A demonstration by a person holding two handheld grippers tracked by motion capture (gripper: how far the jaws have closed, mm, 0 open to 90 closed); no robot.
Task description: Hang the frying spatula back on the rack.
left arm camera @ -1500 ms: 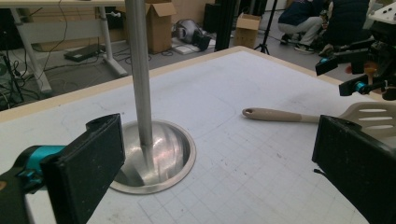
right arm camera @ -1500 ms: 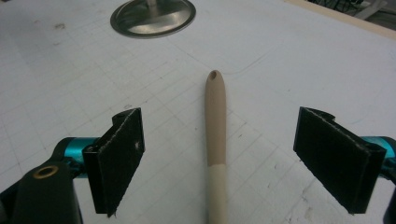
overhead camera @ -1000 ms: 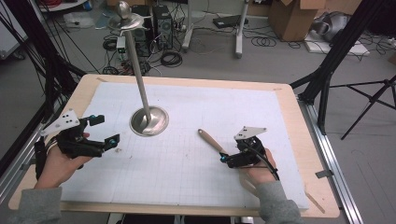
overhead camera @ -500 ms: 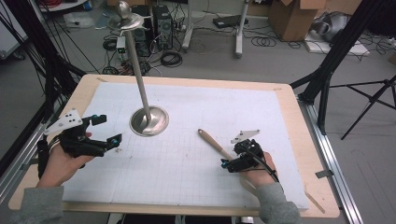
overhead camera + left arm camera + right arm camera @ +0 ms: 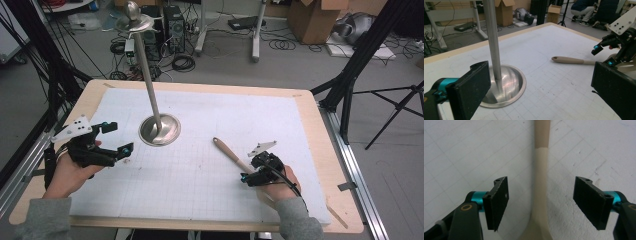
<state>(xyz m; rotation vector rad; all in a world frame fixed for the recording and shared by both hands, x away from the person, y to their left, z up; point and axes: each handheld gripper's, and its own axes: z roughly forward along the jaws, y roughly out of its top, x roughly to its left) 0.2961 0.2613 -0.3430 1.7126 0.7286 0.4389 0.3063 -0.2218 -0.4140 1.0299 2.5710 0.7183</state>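
Across most of the high view: a wooden table under a white gridded mat. Toward the upper left of that frame, a tall metal stand; stands upright on a round dished base, thin pole running up past the table's far edge to a small disc and ball at the top. Looks top-heavy, so probably tips if clipped anywhere along the pole. At left centre, the left gripper, held in a hand just beside the base rim; spread wide, pinching nothing, and in the left gripper view frames pole and base between its black jaws. Risks toppling the stand with any careless sideways swing, being that near. Right of centre and lower, the right gripper, likewise spread, straddling a pale wooden utensil that lies flat on the mat, rounded handle end pointing to the upper left, well apart from the stand. In the right gripper view, hangs over the utensil where the handle narrows before widening at the bottom edge, one jaw on each side, neither touching, the handle roughly centred in the gap. Hard to tell what kind of head sits below, hidden at the frame's bottom. Could still go wrong on closing: slightly tilted jaws may roll the round handle sideways instead of trapping it, or scrape the mat and drag it. Gripped this close to the head, may also droop at the long handle end once lifted.
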